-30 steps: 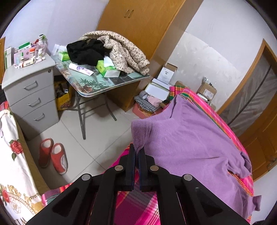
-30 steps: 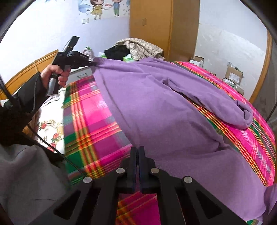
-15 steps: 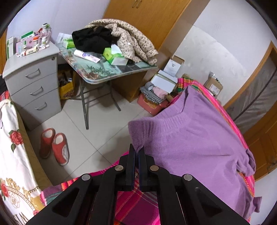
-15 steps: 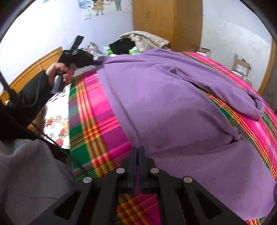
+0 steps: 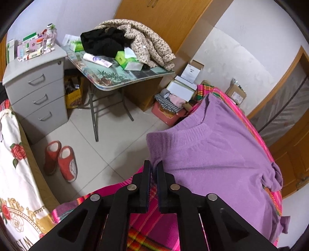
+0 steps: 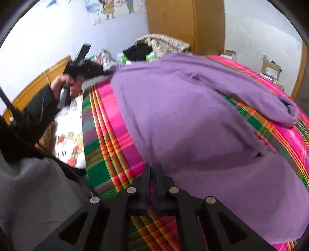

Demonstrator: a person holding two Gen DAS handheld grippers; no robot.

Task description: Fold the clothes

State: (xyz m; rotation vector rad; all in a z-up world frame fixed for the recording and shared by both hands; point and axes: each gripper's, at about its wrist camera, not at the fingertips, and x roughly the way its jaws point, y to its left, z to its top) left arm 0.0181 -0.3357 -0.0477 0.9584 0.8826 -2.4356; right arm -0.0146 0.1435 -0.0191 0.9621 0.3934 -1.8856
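Bed with pink/green plaid blanket fills most of both views; purple sweater lies spread across it, one sleeve folded over toward the far side, its cuff bunched on the plaid. Sweater's near corner hangs over the bed edge above the tiled floor in the left wrist view. Beyond the bed: wooden wardrobe, folding table piled with a floral quilt and black clothing, grey drawer cabinet just left of it, red slippers on the floor beside the cabinet. Left gripper: jaws have just been opening, now a narrow gap, sweater's corner edge between the tips; whether the pads still pinch it I cannot tell. Right gripper: same, jaws have just been opening to a narrow slit, sweater's hem edge right at the tips, contact unclear. Right wrist view also shows the person's hand around the left tool's handle, blurred.
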